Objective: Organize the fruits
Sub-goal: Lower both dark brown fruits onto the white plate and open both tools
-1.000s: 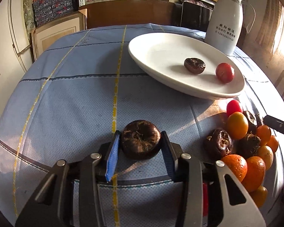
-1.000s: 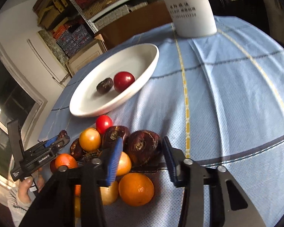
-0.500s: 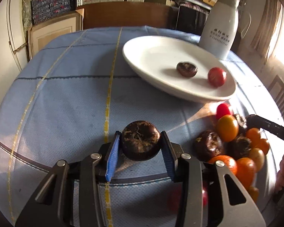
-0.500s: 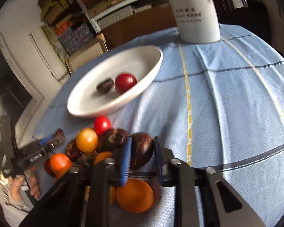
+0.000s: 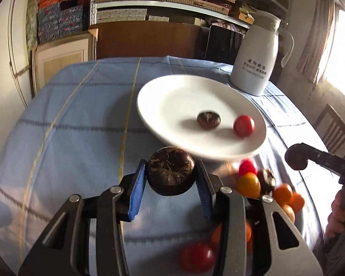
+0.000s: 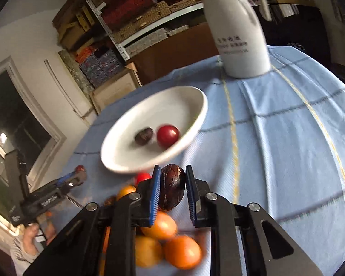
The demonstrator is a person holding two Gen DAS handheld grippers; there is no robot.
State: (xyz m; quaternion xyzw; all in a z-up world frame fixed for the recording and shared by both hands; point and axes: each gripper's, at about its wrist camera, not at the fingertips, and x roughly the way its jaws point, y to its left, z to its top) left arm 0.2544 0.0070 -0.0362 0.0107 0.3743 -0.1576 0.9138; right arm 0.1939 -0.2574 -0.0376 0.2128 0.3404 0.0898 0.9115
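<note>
You hold a dark water chestnut [image 5: 170, 174] clamped across its broad sides in your left gripper [image 5: 170, 184], lifted clear of the blue tablecloth [image 5: 64, 138] just short of the white plate [image 5: 172, 99]. Your right gripper [image 6: 171, 188] pinches a second dark chestnut [image 6: 172, 189] edge-on, narrow, above the pile of oranges [image 6: 179, 250]. Both likely go beside the chestnut [image 5: 208, 120] and red tomato [image 5: 243, 125] already on the plate. Its far half is bare, giving room; mind the raised near rim and the white jug [image 5: 255, 64] close behind it.
</note>
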